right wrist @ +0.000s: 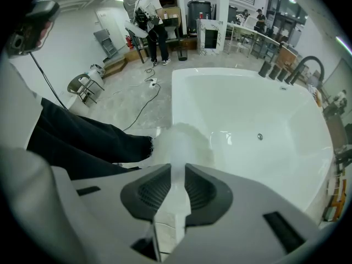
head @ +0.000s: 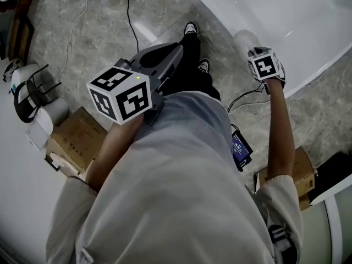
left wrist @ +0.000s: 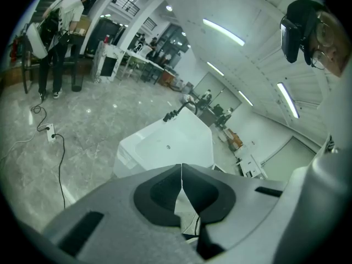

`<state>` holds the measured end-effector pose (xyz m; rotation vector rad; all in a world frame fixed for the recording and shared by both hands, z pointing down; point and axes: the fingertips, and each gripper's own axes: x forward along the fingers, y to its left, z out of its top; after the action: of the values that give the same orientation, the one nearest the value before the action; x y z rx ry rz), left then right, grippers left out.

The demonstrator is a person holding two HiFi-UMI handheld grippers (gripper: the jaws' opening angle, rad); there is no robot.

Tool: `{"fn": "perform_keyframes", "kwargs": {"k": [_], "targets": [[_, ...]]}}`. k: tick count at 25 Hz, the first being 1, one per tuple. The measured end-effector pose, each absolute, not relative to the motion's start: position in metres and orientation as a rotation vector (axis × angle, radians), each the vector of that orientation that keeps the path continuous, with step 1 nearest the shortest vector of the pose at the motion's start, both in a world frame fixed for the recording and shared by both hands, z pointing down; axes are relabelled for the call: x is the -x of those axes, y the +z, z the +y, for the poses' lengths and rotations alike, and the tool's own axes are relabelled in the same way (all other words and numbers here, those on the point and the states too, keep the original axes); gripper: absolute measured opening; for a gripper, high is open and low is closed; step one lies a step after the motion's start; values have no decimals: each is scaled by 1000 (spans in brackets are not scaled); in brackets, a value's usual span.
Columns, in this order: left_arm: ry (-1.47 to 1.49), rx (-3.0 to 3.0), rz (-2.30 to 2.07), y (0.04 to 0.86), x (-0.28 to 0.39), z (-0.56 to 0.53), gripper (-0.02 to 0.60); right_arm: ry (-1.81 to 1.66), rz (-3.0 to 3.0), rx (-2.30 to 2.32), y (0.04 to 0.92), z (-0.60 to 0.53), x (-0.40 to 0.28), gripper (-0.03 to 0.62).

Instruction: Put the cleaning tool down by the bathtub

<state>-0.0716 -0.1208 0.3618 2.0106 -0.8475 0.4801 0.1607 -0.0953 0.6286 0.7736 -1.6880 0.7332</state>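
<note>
Only its own view shows right gripper (right wrist: 177, 174) clamping cleaning tool (right wrist: 184, 141).

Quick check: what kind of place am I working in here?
Likely a showroom or workshop hall, not a home bathroom: a freestanding bathtub stands on an open stone-look floor, with cardboard boxes and a power strip nearby.

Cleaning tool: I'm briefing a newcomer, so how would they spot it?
Find the big white bathtub. At its near edge, the right hand-held gripper clamps the cleaning tool. Its fluffy white head is the only soft, fuzzy thing against the glossy tub.
</note>
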Motion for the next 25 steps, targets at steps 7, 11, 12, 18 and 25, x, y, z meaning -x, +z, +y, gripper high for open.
{"fn": "perform_keyframes", "kwargs": {"k": [7, 11, 12, 18, 25], "targets": [[471, -2008, -852, 359, 73, -120, 9, 710, -1688, -762, 626, -98, -162, 69], [471, -2007, -851, 359, 74, -119, 9, 645, -1690, -719, 623, -100, -157, 69], [471, -2007, -851, 359, 74, -119, 9, 623, -1689, -707, 623, -101, -156, 69], [467, -2003, -847, 360, 73, -118, 9, 605, -1676, -712, 624, -104, -158, 69], [466, -2000, -842, 362, 73, -118, 9, 605, -1668, -695, 627, -107, -155, 69]]}}
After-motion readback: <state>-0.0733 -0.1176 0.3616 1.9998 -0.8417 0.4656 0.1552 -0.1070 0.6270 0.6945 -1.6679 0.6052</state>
